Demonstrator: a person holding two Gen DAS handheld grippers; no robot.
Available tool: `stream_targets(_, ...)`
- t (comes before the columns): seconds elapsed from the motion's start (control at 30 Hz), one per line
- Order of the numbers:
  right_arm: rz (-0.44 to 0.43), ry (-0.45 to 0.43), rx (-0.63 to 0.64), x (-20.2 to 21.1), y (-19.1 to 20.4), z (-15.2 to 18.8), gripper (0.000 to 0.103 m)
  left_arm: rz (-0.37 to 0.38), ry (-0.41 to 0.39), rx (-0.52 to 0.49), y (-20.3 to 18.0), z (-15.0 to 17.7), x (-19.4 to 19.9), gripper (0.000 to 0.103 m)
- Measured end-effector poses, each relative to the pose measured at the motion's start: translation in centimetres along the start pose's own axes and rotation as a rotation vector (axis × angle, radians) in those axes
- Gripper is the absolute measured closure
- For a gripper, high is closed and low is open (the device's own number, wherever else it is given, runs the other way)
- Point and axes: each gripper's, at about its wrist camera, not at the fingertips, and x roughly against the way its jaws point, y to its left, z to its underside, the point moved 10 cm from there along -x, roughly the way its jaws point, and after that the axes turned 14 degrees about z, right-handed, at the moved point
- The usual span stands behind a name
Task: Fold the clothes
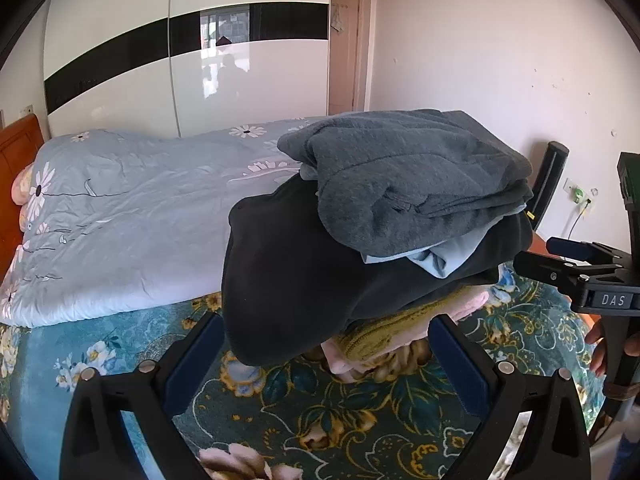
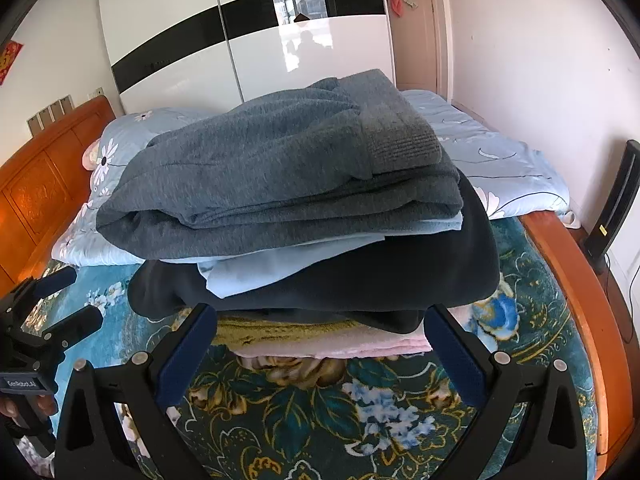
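Stack of folded clothes sits on the floral bedspread [image 2: 320, 408], centre frame in both wrist views. Top layer is a grey sweater [image 2: 280, 168], folded, ribbed cuff showing at upper right of the stack in the right view. Under it a light blue garment [image 2: 256, 272], edge poking out toward the camera. Below that a black garment [image 2: 400, 280], bulky, drooping over the layers beneath; in the left view it hangs down the left side of the stack [image 1: 288, 280]. Next an olive-yellow piece [image 2: 272, 330], then a pink piece [image 2: 340, 346] at the bottom, touching the bedspread. Left gripper [image 1: 326, 364]: fingers spread wide apart, nothing between them, blue pads either side of the stack's lower corner, close to it; contact can't be confirmed. Right gripper [image 2: 320, 348]: also spread wide, holding nothing, pads flanking the bottom layers at the near edge, not clearly touching. Each gripper shows in the other's view: right one at the right edge of the left view [image 1: 560, 268], left one at the lower left of the right view [image 2: 60, 300], both beside the stack, hands on the handles. Behind the stack, a pale blue quilt [image 1: 132, 220] with daisy print lies across the bed. Wooden headboard [image 2: 44, 188] at left, white wardrobe [image 2: 248, 44] with a black band across the back.
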Motion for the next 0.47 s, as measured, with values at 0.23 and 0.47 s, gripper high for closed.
stream_targets(0.23, -0.002, 0.003, 0.000, -0.07, -0.05, 0.06, 0.000, 0.000, 0.000, 0.004, 0.04, 0.06, 0.17, 0.000)
stream_targets(0.47, -0.010, 0.009, 0.008, -0.17, 0.37, 0.23, 0.000, 0.004, -0.005, 0.015, 0.21, 0.16, 0.54, 0.000)
